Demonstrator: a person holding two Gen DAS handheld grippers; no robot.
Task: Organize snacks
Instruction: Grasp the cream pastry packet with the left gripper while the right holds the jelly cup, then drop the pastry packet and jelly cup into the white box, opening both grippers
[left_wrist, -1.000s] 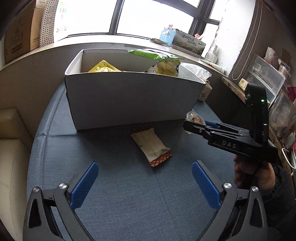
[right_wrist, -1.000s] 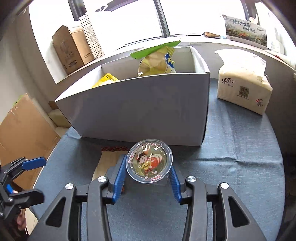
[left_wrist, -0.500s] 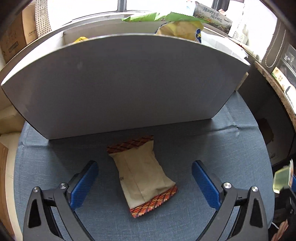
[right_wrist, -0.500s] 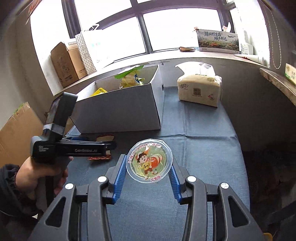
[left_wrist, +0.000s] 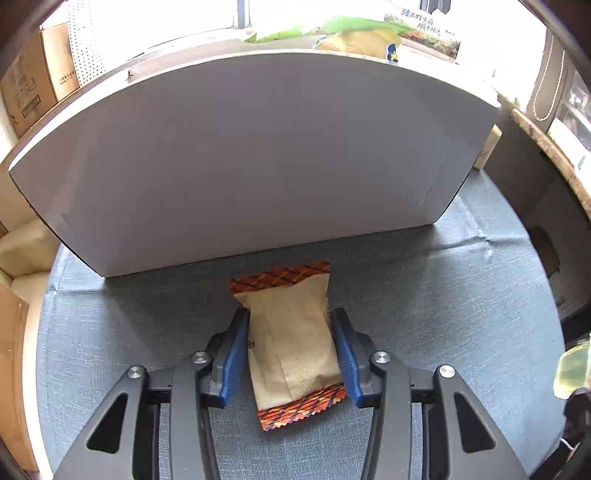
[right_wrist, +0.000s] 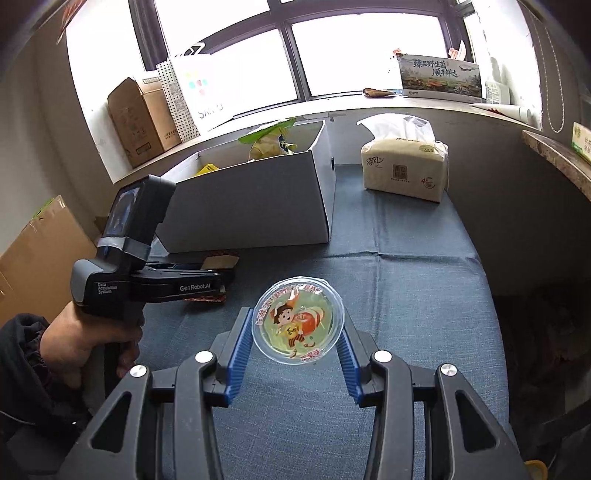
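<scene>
While the left gripper (left_wrist: 290, 354) sits low over the tabletop (left_wrist: 461, 314), its 2 blue pads (left_wrist: 234, 356) are closed in against both long sides of a snack pack (left_wrist: 291, 347), gripping it. The pack is beige with orange patterned crimps at each end. It lies flat on the blue-grey cloth, with its far crimp just short of the front wall of the box (left_wrist: 251, 158). In the right wrist view, the left gripper (right_wrist: 218, 282) appears side-on, held in the person's left hand (right_wrist: 79, 341), with the pack (right_wrist: 219, 263) partly hidden behind it.

The right gripper (right_wrist: 297, 338) is clamped on a jelly cup (right_wrist: 297, 319). The cup is round and clear, and its printed lid with a cartoon figure faces the camera. Both pads touch the cup rim at opposite sides. The cup is held above the tabletop (right_wrist: 424, 295), in front of the right corner of the box (right_wrist: 266, 199). Its edge also shows at the right margin of the left wrist view (left_wrist: 572, 369).

The box is white, open-topped and stands on the tabletop. It holds a green-topped bag (right_wrist: 269, 142) and a yellow pack (right_wrist: 207, 169). A tissue pack (right_wrist: 404, 170) stands to the right of the box, apart from it. On the windowsill behind are a cardboard carton (right_wrist: 138, 122) and a printed carton (right_wrist: 439, 79).
</scene>
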